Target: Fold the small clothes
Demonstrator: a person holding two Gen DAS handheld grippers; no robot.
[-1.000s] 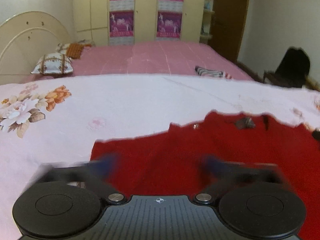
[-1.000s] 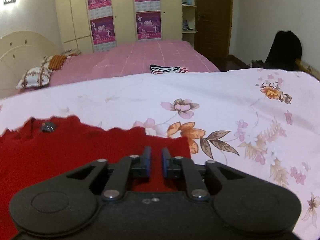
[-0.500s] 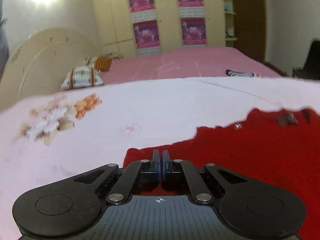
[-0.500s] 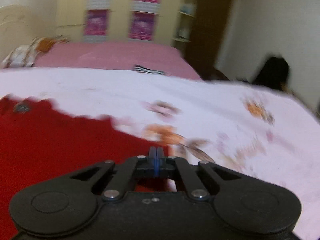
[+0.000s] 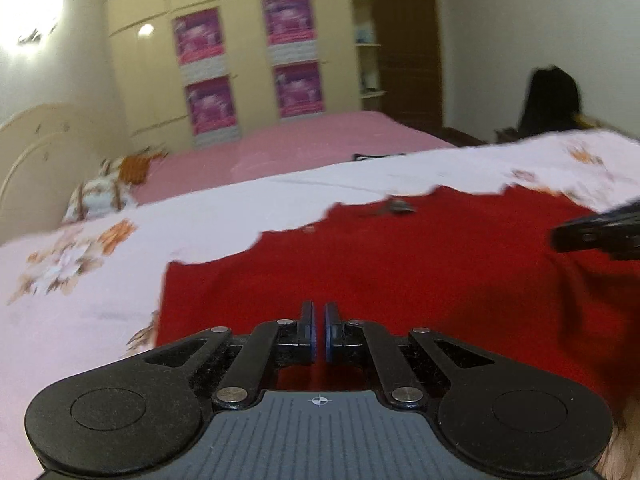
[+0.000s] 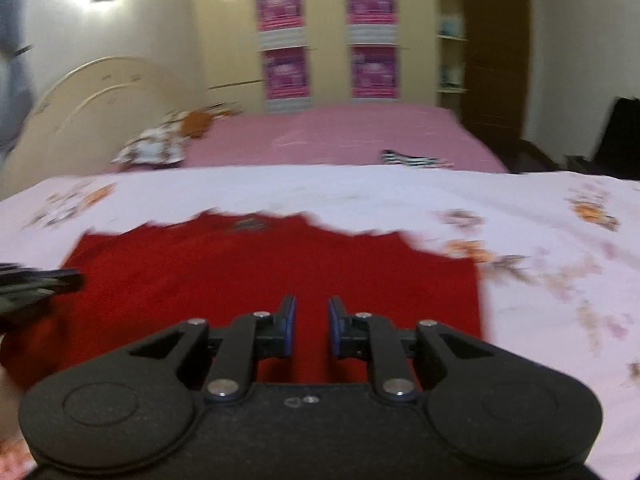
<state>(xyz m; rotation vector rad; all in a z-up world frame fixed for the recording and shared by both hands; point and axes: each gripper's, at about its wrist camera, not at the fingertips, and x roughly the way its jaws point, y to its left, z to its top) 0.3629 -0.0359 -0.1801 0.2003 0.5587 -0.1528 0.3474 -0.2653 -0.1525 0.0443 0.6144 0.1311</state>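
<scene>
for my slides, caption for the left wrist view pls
Left gripper shut over a red garment spread on a floral bedsheet.

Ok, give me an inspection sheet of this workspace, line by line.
Surface: floral sheet over a bed, mostly flat.
Job's things: red garment spread flat on the sheet, a small dark tag near its far edge.
Clutter: striped cloth on the pink bed behind; pillows by the headboard.
Grippers: left tongs nearly shut low over the garment's near edge; whether they pinch cloth I cannot tell. Right tongs have just been opening, a small gap, nothing seen between the pads.
Cables: nothing seen.
Surroundings: wardrobe with pink posters, dark door, a dark shape at the right.
</scene>
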